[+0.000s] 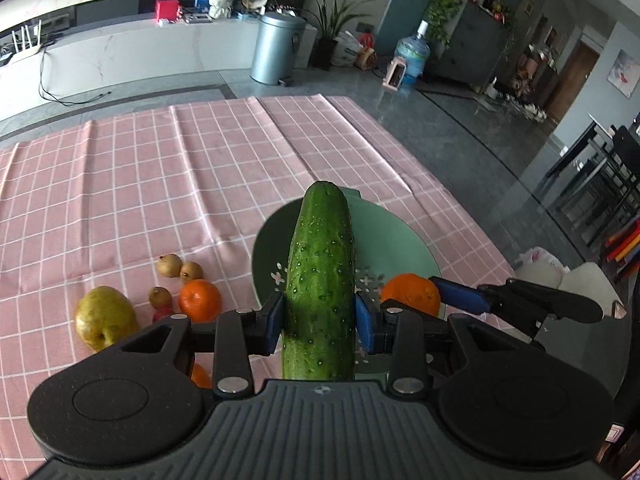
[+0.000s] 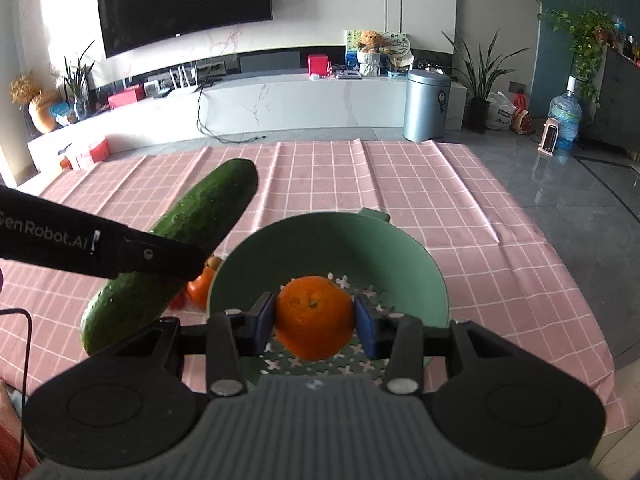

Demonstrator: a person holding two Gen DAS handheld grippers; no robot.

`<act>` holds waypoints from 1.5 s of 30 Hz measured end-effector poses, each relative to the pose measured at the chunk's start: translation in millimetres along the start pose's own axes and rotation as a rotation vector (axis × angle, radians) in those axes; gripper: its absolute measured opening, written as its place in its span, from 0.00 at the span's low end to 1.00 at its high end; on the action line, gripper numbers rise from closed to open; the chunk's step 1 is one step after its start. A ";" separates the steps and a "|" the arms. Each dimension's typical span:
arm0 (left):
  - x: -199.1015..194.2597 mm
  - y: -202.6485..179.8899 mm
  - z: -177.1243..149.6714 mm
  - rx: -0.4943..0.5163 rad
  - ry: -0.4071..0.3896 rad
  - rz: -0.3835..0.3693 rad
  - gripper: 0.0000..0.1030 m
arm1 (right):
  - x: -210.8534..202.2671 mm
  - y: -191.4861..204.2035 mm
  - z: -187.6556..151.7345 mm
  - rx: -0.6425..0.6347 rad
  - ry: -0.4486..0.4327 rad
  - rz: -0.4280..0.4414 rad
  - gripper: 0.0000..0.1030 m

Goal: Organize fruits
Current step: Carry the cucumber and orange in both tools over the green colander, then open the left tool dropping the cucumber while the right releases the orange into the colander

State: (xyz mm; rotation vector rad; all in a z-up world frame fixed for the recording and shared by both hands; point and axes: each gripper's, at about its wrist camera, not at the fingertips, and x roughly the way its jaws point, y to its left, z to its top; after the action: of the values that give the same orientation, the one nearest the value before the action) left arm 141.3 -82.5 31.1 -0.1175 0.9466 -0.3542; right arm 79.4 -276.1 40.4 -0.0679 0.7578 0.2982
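My left gripper (image 1: 320, 320) is shut on a green cucumber (image 1: 322, 280) and holds it above the near left rim of a green strainer bowl (image 1: 400, 236). My right gripper (image 2: 315, 318) is shut on an orange (image 2: 314, 316) and holds it over the inside of the bowl (image 2: 332, 240). The orange also shows in the left wrist view (image 1: 410, 294), and the cucumber in the right wrist view (image 2: 200, 220). On the pink checked cloth left of the bowl lie a tangerine (image 1: 199, 300), a yellow pear (image 1: 105, 316) and three small brown fruits (image 1: 170, 265).
The table's right edge (image 1: 460, 208) drops to a grey floor. Another orange fruit (image 1: 200, 376) lies partly hidden under my left gripper. A metal bin (image 2: 426, 104) and a white counter (image 2: 280, 100) stand beyond the table.
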 end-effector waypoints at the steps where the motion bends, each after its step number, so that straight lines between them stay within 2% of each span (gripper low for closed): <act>1: 6.2 -2.8 0.0 0.011 0.025 -0.001 0.41 | 4.7 -2.5 1.0 -0.021 0.013 -0.002 0.38; 12: 50.6 -20.5 11.3 0.125 0.228 0.023 0.41 | 59.9 -5.5 1.7 -0.228 0.190 0.045 0.38; 26: 83.1 -24.9 19.6 0.173 0.357 0.061 0.41 | 87.3 -6.1 -5.5 -0.242 0.298 0.087 0.39; 34: 86.8 -23.0 17.2 0.175 0.364 0.063 0.41 | 90.1 -10.7 -5.2 -0.223 0.324 0.087 0.40; 37: 84.0 -21.2 17.6 0.168 0.349 0.063 0.45 | 91.7 -10.8 -3.0 -0.224 0.327 0.076 0.41; 38: 82.6 -20.6 17.7 0.164 0.346 0.062 0.46 | 90.4 -10.6 -2.6 -0.223 0.325 0.071 0.43; 40: 77.6 -20.6 17.6 0.163 0.334 0.060 0.47 | 85.8 -12.3 -1.8 -0.217 0.310 0.060 0.56; 45: 57.6 -21.7 15.0 0.163 0.286 0.050 0.52 | 69.0 -13.3 -1.6 -0.205 0.281 0.022 0.60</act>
State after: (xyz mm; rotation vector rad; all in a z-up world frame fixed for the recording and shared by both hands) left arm 178.7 -123.6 0.8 0.1089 1.1963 -0.4071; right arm 129.6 -272.4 -8.7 -0.3005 1.0048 0.3919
